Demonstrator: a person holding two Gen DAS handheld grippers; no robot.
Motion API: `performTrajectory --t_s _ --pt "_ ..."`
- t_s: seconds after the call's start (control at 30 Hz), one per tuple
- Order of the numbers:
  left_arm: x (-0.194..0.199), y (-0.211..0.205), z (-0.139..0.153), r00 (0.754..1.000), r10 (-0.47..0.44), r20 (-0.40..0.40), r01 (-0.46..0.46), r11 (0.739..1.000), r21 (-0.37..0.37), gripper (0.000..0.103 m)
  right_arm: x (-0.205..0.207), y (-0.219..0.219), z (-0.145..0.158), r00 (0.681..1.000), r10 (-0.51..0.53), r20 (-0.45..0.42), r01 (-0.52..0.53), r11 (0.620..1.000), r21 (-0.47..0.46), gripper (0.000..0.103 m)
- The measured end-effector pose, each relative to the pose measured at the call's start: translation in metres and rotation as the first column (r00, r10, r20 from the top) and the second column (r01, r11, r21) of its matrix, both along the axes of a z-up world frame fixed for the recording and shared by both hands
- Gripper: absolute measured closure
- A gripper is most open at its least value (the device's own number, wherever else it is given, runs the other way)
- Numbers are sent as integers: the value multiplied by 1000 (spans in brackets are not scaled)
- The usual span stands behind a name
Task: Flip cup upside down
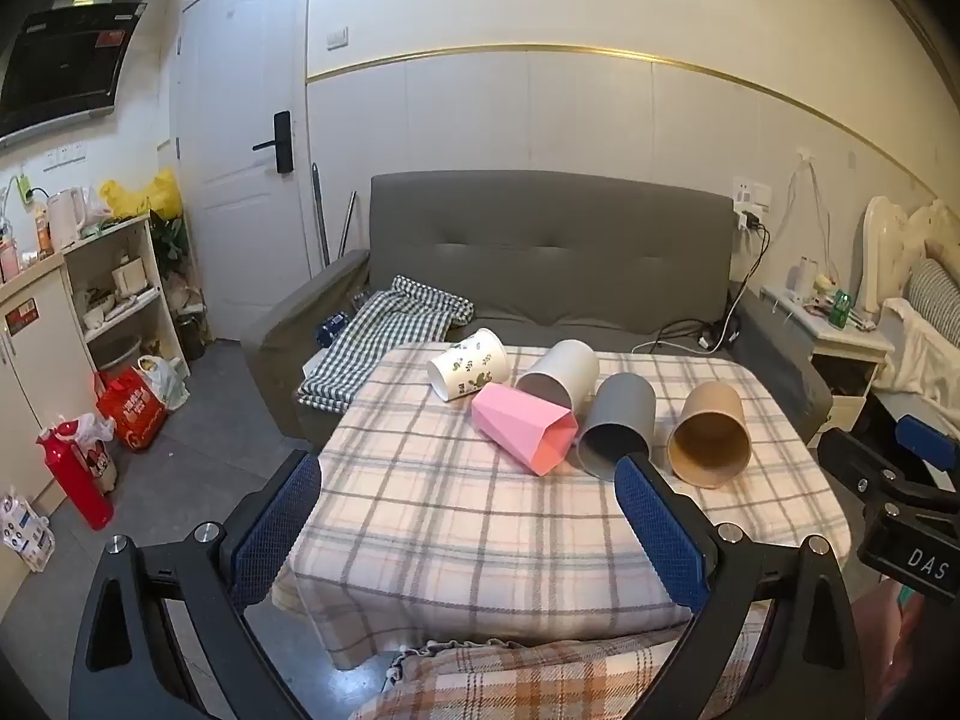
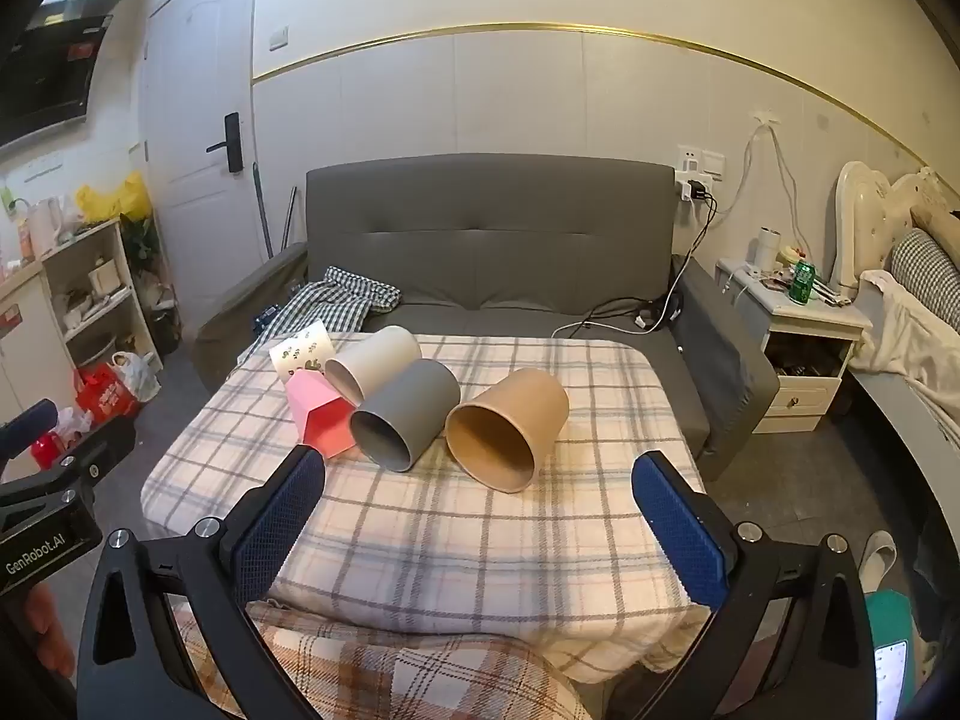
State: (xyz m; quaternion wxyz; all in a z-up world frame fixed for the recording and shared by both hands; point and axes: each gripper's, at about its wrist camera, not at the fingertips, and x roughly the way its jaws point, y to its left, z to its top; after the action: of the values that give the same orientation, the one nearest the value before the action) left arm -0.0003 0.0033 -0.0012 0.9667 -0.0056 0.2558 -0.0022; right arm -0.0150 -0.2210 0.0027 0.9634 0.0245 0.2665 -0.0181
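Cups, five in all, are seen lying on their sides in a cluster on the plaid-covered table [image 2: 456, 540], in the middle of both frames, none yet turned mouth-down. Largest to smallest as shown in the right wrist view: the tan cup [image 2: 510, 426] at centre right, mouth toward the camera; the dark grey cup [image 2: 405, 414] just left of it; the light grey cup [image 2: 372, 363] behind; the pink faceted cup [image 2: 321, 414] at the left; the leaf-print cup [image 2: 303, 351] mostly hidden at the back. The right gripper [image 2: 480, 486] is held short of the cluster with its jaws wide apart and nothing between them; the left gripper [image 1: 468, 498] is likewise spread and empty. The tan cup is judged the easiest first pick, since it lies apart from the rest. A grasp across its side wall near mid-body is advised, followed by a lift and a rotation until the rim faces down. The soft cloth may let a cup roll, so a slow approach is recommended.
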Motion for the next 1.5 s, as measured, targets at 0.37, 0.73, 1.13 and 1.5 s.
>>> performTrajectory --t_s 0.37,0.73,1.13,1.5 --pt "1 -3 0 1000 3 3 -3 1000 30 2 0 1 -2 1000 -2 -7 2 1000 0 0" --pt "1 -3 -1 1000 1 3 -1 1000 30 2 1 -2 -2 1000 -3 -14 3 1000 8 0" --pt "2 -5 -5 1000 3 -2 -3 1000 26 2 0 0 -3 1000 -3 -19 3 1000 11 0" --pt "2 -5 -6 1000 2 -2 -2 1000 26 2 1 1 -11 1000 -2 -26 2 1000 14 0"
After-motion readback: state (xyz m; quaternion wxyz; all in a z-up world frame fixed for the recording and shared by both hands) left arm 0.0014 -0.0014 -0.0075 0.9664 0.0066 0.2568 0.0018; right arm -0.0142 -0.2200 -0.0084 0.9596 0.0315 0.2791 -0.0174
